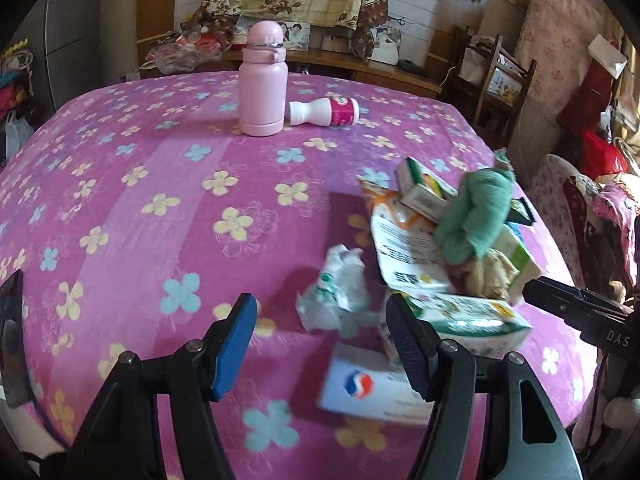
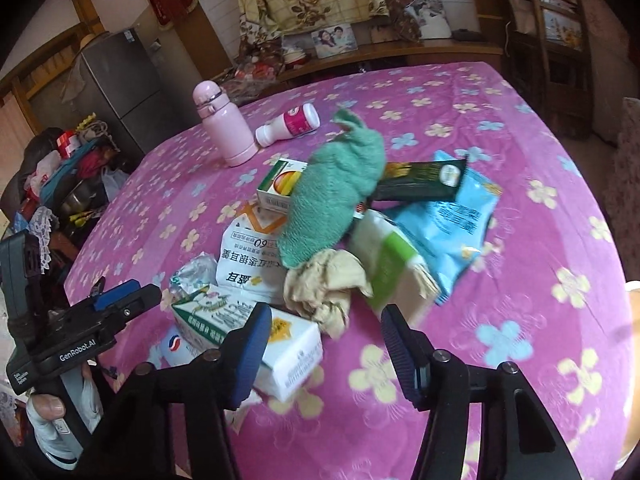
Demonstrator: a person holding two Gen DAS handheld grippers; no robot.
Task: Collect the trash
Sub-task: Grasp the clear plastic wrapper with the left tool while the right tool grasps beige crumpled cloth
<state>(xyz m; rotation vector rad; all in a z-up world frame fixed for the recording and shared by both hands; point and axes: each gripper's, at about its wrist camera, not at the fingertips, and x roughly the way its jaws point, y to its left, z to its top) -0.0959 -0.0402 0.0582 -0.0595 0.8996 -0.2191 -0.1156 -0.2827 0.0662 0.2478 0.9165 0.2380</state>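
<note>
Blue pads point(image 1: 234, 346) of my left tool point(image 1: 320, 344) stand apart over a crumpled wrapper point(image 1: 340, 286), gripping nothing. On the flowered counter point(image 2: 520, 320) the trash pile point(image 2: 332, 232) (green cloth on top) lies before my right tool point(image 2: 320, 344), likewise spread and empty.

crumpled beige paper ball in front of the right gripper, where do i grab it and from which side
Grip the crumpled beige paper across its bunched middle, coming down from above and the near side. It is soft and lumpy, so it will squash between the pads. Its far edge is tucked under the green towel, so lift toward you. The right gripper looks open.
</note>
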